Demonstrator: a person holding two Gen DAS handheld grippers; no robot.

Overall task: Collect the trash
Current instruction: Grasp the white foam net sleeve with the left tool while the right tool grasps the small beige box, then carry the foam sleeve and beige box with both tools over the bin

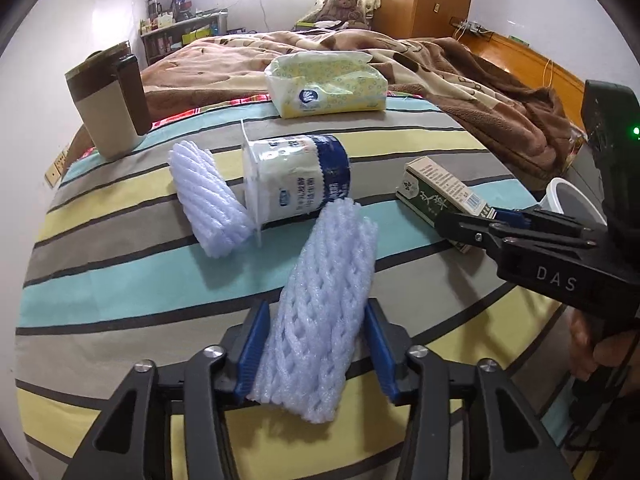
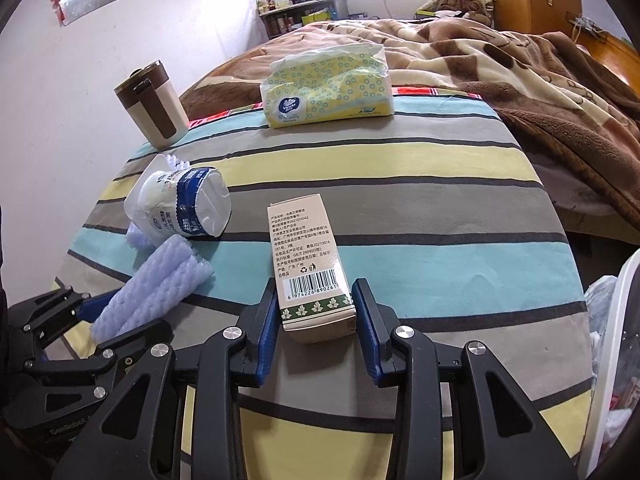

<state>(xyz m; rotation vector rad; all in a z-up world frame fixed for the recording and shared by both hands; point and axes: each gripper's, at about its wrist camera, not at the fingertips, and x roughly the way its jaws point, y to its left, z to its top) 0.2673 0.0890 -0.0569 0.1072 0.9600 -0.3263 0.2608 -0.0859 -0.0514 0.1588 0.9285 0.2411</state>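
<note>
A pale blue foam net sleeve (image 1: 332,264) lies on the striped cover (image 1: 120,280), and my left gripper (image 1: 316,308) is shut on its near end, blue pads against both sides. In the right wrist view a beige carton with a barcode (image 2: 308,256) lies flat, its near end clamped between the pads of my right gripper (image 2: 316,288). A second foam sleeve (image 1: 208,200) leans against a tipped white and blue yogurt cup (image 1: 296,180). The left wrist view shows the right gripper (image 1: 500,216) at the carton (image 1: 436,192).
A yellow tissue pack (image 1: 324,84) and a brown and beige travel mug (image 1: 108,100) stand at the far edge. A brown blanket (image 2: 540,92) covers the bed beyond. A white bin with a bag (image 2: 616,340) stands off the right edge.
</note>
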